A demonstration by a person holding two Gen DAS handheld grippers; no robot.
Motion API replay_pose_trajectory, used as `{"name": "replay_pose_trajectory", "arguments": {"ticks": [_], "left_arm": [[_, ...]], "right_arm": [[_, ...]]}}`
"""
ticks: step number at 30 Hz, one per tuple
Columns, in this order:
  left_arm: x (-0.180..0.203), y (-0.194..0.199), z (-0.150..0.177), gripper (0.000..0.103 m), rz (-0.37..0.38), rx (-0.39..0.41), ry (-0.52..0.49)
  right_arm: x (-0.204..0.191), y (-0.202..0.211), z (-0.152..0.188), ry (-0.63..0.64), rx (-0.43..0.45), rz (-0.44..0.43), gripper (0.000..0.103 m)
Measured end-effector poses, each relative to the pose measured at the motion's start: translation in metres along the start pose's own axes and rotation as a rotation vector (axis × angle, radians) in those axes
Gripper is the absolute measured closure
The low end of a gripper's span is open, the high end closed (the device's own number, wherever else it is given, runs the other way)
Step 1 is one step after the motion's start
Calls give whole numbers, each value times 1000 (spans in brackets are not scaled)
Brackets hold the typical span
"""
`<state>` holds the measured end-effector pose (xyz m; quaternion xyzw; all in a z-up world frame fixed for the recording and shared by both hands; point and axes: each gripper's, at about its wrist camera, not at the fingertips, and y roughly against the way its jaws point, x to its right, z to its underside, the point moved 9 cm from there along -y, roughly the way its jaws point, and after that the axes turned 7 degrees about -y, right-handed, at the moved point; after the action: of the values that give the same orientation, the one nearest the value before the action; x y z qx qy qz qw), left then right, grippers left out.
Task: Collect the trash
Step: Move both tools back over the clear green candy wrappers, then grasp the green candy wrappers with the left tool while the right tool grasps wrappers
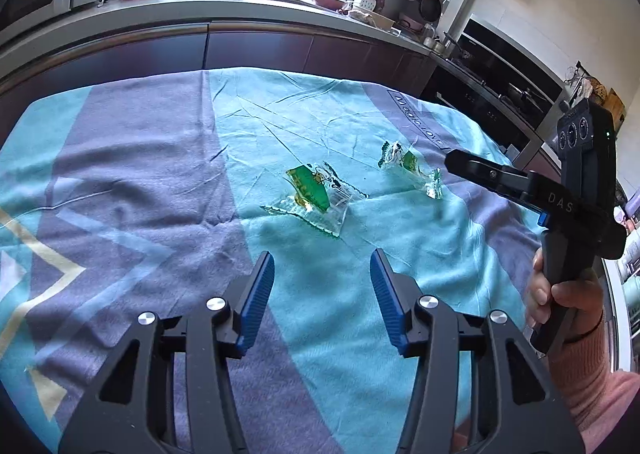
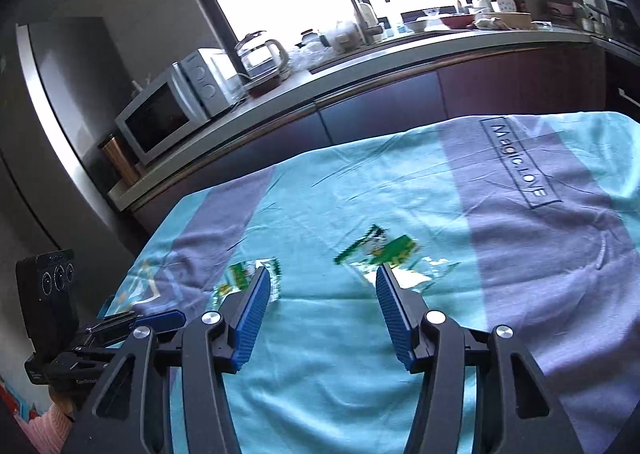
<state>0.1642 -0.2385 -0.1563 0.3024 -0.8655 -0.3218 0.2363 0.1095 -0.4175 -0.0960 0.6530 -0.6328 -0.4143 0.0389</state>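
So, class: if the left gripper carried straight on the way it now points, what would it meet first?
Most likely the nearer green-and-clear snack wrapper, lying on the cloth just ahead of the open left gripper. Depth is hard to judge, so it might touch cloth first.

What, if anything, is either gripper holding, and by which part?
Nothing is held. The left gripper and right gripper both have empty, open jaws; the two clear plastic wrappers with green print lie untouched on the blue cloth.

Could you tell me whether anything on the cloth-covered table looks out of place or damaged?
Two torn-open clear plastic wrappers with green print lie loose on the teal and purple cloth: one near the middle, one further right. Both are crumpled and look empty. The cloth is creased; nothing spilled.
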Motion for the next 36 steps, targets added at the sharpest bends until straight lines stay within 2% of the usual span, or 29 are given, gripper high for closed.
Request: {"name": "replay_pose_trajectory", "arguments": {"ticks": [5, 11, 21, 26, 28, 32, 36], "left_arm": [[5, -19, -7, 53, 20, -30, 11], [1, -40, -13, 52, 34, -63, 55], [-6, -60, -29, 50, 35, -80, 89], [-8, -65, -34, 57, -4, -84, 78], [-12, -67, -35, 66, -27, -89, 82], [-19, -68, -36, 80, -57, -92, 87], [-22, -66, -34, 86, -66, -85, 93]], "right_arm": [[39, -1, -11, -54, 13, 60, 44], [66, -13, -7, -112, -26, 76, 43], [59, -29, -3, -129, -78, 22, 43], [52, -36, -1, -108, -99, 16, 43], [51, -38, -2, -99, -102, 19, 44], [50, -40, -1, -89, -107, 38, 53], [51, -43, 0, -93, -117, 44, 71]]}}
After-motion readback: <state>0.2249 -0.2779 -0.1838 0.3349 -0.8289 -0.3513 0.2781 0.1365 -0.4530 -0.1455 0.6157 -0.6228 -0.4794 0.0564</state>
